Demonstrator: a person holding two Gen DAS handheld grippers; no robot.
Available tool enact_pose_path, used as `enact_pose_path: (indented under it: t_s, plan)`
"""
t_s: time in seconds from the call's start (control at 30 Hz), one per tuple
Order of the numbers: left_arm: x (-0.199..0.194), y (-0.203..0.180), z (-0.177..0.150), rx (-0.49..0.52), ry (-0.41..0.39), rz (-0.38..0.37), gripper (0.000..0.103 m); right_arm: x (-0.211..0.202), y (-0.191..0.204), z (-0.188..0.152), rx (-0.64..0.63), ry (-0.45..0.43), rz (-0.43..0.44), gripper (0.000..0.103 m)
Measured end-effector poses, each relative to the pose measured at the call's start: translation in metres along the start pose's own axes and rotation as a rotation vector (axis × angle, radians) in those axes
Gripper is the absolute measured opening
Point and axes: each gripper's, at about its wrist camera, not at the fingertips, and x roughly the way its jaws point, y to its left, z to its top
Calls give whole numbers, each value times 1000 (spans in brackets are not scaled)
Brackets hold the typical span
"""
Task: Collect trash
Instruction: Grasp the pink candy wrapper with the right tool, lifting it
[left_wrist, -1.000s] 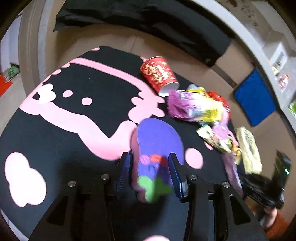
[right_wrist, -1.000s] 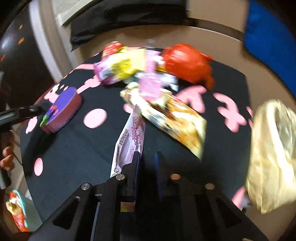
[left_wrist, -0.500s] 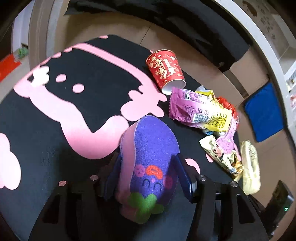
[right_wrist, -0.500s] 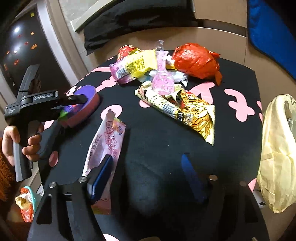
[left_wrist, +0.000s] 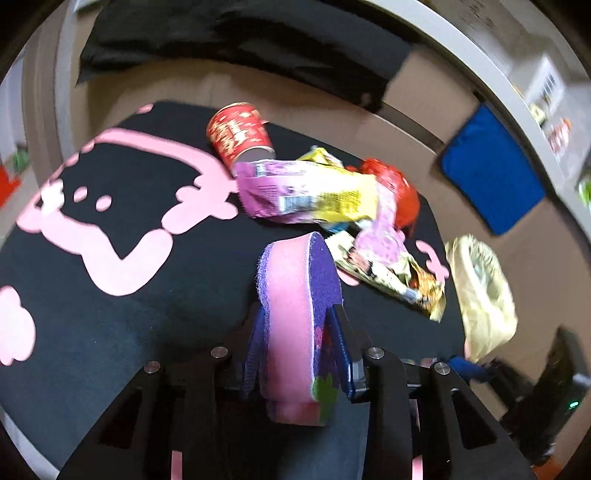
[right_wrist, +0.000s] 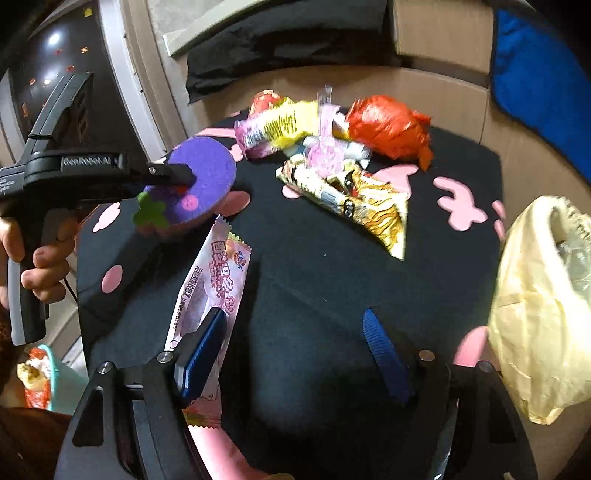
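My left gripper (left_wrist: 297, 332) is shut on a purple and pink eggplant-shaped sponge (left_wrist: 295, 310), lifted on edge above the black and pink mat (left_wrist: 110, 295); it also shows in the right wrist view (right_wrist: 199, 181). My right gripper (right_wrist: 295, 336) is open and empty; a pink and white wrapper (right_wrist: 210, 291) lies flat under its left finger. A pile of trash lies beyond: a red paper cup (left_wrist: 240, 133), a purple and yellow bag (left_wrist: 306, 192), a red crumpled bag (right_wrist: 388, 129) and a tiger-print wrapper (right_wrist: 362, 206).
A yellow plastic bag (right_wrist: 539, 295) hangs open at the table's right edge. A black cloth (left_wrist: 240, 40) and a blue cushion (left_wrist: 491, 177) lie on the brown floor behind. A teal bin with trash (right_wrist: 40, 373) sits low at the left.
My left gripper has lifted the sponge off the mat and turned it on edge. My right gripper opened, let go of the pink wrapper and drew back a little.
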Motion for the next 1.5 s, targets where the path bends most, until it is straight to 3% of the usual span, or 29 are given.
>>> enact_pose_path:
  t_s: [0.1, 0.2, 0.3, 0.37, 0.43, 0.63, 0.7, 0.73, 0.77, 0.97, 1.17, 1.3, 1.5]
  plan:
    - [-7, -9, -3, 29, -27, 29, 35, -18, 4, -4, -43, -45, -32, 73]
    - [-16, -13, -4, 42, -65, 49, 35, -33, 8, -4, -88, -87, -161, 69]
    - [-22, -12, -6, 30, -69, 24, 35, -40, 3, -4, -83, -82, -204, 39]
    - [-24, -13, -8, 24, -65, 11, 35, -40, -8, -4, -30, -53, -137, 15]
    - [-25, -15, -11, 28, -63, 8, 35, -36, -15, -5, 5, -31, -114, 13]
    - [-29, -14, -17, 19, -64, 9, 35, -37, -16, -8, 46, -25, -27, 15]
    - [-30, -12, -18, 10, -66, 8, 35, -37, -9, -9, 18, -23, -39, 32]
    - [-31, -11, -19, 8, -67, 7, 35, -38, -6, -9, 3, -26, -41, 50]
    - [-32, -11, -20, 8, -68, 8, 35, -38, -3, -10, -8, -32, -38, 60]
    - [-38, -6, -26, -10, -62, -7, 35, -27, 9, -19, -39, 15, -39, 59]
    - [-49, -15, -37, 3, -42, -61, 35, -9, 28, -31, -128, 58, -152, 59]
    - [-48, -25, -46, 15, -18, -89, 35, -10, 24, -30, -103, 71, -150, 61]
    - [-53, -37, -54, -1, 13, -183, 35, -14, 27, -35, -108, 80, -162, 67]
